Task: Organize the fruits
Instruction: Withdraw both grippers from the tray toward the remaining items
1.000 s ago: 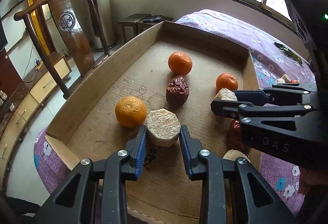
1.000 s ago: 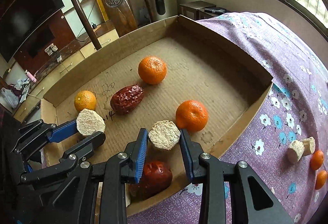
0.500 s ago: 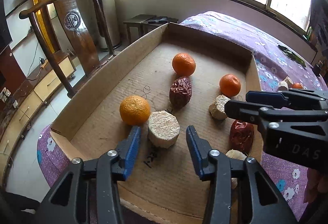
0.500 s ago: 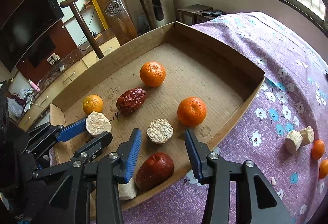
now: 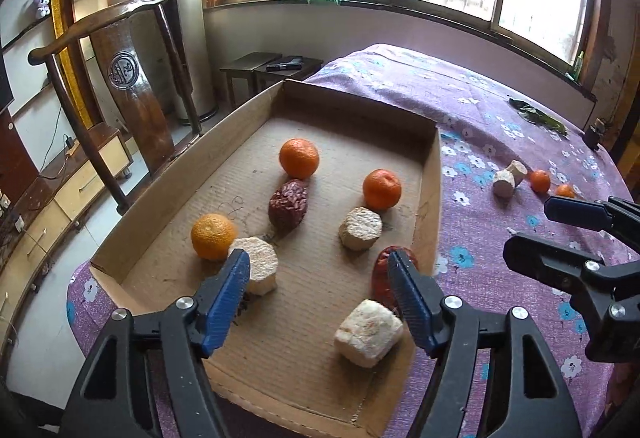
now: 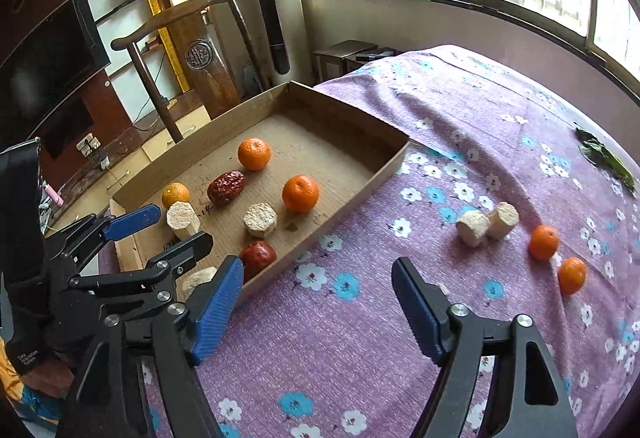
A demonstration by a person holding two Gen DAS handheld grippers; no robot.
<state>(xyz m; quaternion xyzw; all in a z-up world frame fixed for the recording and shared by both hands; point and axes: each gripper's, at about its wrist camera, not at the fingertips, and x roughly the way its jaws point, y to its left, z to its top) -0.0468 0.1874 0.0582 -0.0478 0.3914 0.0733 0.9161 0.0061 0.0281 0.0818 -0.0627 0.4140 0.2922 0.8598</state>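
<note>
Both the left tongs [image 5: 318, 292] and right tongs [image 6: 318, 308] are spread, holding nothing. Two oranges [image 6: 543, 242] lie on the bed [image 6: 460, 97], well apart from the box [image 6: 360, 179]; a hasty pinch could roll one away.

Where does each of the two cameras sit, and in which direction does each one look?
Left wrist view: it sits on the left gripper, open above the near end of the cardboard tray, and looks along the tray toward the windows; the right gripper shows at the right edge.
Right wrist view: it sits on the right gripper, open above the purple cloth beside the tray, and looks toward the windows; the left gripper shows at left.
Shared: the tray with its fruits, and the loose pieces on the cloth.
</note>
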